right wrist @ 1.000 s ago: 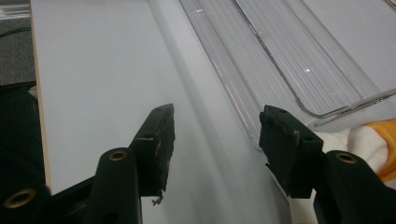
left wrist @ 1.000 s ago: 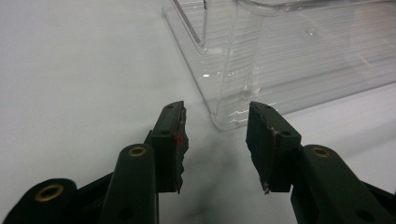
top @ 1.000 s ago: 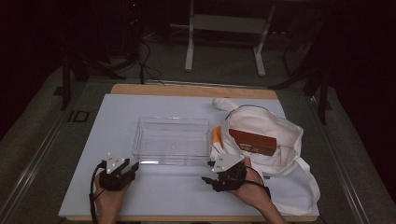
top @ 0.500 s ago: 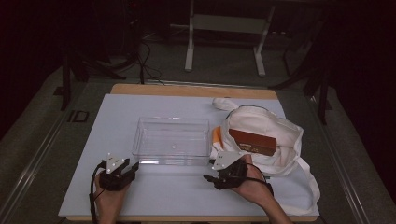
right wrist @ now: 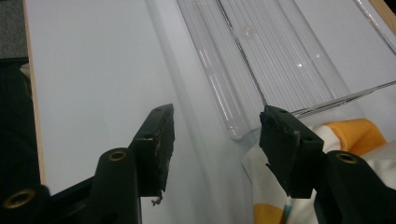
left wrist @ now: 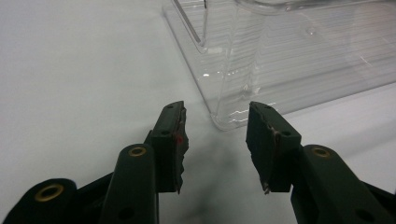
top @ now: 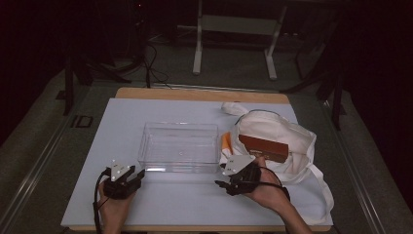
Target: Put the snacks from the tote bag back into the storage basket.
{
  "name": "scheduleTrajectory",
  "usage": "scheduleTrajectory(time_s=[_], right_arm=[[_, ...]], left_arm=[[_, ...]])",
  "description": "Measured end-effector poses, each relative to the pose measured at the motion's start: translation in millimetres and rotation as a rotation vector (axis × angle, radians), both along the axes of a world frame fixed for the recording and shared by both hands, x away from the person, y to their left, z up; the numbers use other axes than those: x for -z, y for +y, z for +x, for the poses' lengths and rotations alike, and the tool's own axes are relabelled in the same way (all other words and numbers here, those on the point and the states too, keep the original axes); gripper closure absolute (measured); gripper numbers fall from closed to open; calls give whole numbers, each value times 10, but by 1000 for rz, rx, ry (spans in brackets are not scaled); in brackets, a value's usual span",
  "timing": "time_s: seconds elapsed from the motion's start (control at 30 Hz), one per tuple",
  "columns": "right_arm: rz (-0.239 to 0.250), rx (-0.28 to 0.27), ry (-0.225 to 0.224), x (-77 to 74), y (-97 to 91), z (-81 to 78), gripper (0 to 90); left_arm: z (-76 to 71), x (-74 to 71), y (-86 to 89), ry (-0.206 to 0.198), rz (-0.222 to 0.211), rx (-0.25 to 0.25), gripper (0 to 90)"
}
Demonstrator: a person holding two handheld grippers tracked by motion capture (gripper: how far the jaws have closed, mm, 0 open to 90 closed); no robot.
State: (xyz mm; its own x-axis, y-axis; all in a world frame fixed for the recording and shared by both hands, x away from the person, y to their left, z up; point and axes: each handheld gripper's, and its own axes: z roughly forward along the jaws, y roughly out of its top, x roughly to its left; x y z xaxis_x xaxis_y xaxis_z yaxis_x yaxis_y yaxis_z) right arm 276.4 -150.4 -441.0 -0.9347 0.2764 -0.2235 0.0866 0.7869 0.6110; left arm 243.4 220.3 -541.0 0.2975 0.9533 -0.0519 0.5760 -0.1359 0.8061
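I hold both grippers, left gripper (top: 139, 174) and right gripper (top: 217, 183), parted and empty near the clear bin (top: 179, 146); next I judge the right must reach the bag (top: 287, 146).

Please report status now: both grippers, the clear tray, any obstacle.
Left gripper open, empty. Right gripper open, empty. Clear tray empty, untouched. White bag beside tray, right side.

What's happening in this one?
A person sits at a white-topped table holding a two-jaw gripper in each hand. The left gripper and right gripper both have open, empty jaws and rest near the front corners of a clear, empty rectangular plastic bin. Beside the bin lies a white cloth tote bag with a brown rectangular box on it. Nothing is gripped yet.
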Motion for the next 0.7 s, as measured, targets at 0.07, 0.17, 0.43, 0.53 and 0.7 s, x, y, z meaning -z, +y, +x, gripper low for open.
scheduleTrajectory(time_s=[0.07, 0.17, 0.43, 0.53, 0.7], right_arm=[[-9, -1, 0, -16, 2, 6, 448], [-22, -5, -5, -44, 0, 11, 450], [-48, -5, -17, -141, -36, 39, 451], [-60, -11, -19, -167, -45, 53, 451], [-91, -15, -25, -236, -67, 88, 451]], left_arm=[[-1, 0, 0, -2, 0, 0, 576], [0, 0, 1, -1, -1, -1, 576], [0, -1, 0, 2, 1, 0, 576], [0, 0, 0, 1, 0, -1, 576], [0, 0, -1, 1, 1, -1, 576]])
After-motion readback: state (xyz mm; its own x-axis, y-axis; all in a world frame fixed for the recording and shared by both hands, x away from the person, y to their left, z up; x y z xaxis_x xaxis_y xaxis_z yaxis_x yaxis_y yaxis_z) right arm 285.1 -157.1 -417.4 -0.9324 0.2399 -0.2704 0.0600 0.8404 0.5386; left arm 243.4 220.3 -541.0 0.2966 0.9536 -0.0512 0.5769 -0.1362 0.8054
